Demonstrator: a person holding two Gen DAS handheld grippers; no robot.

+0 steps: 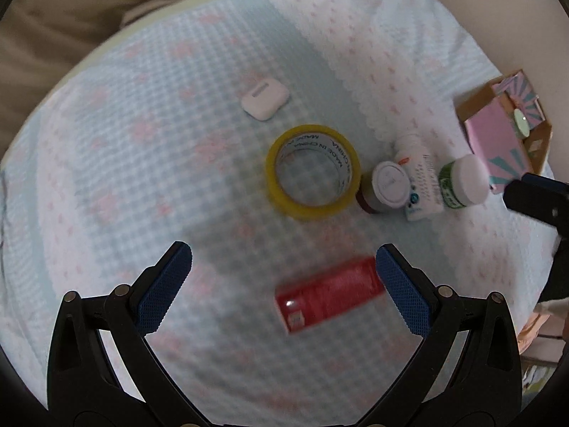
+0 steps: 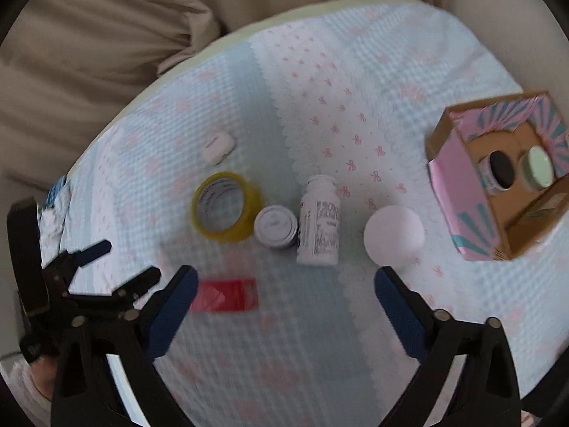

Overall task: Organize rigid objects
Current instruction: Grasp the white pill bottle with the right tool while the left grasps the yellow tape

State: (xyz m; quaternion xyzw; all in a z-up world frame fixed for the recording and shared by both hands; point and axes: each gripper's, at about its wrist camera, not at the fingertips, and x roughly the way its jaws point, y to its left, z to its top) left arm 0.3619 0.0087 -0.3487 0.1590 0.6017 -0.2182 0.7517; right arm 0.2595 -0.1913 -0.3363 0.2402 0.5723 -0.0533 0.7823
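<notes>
On a light-blue patterned cloth lie a red box (image 1: 329, 295) (image 2: 224, 294), a yellow tape roll (image 1: 313, 172) (image 2: 224, 206), a small dark jar with a white lid (image 1: 386, 186) (image 2: 275, 227), a lying white bottle (image 1: 419, 181) (image 2: 319, 220), a white-capped green bottle (image 1: 462, 183) (image 2: 394, 233) and a white earbud case (image 1: 265, 101) (image 2: 217, 147). My left gripper (image 1: 284, 284) is open and empty above the red box. My right gripper (image 2: 286, 306) is open and empty, just short of the bottles. The left gripper (image 2: 106, 267) also shows in the right wrist view.
A pink and teal cardboard box (image 1: 505, 131) (image 2: 498, 174) stands open at the right, with a dark-lidded jar (image 2: 498, 170) and a pale green-lidded jar (image 2: 538, 167) inside. Beige bedding (image 2: 106, 35) lies beyond the cloth's far edge.
</notes>
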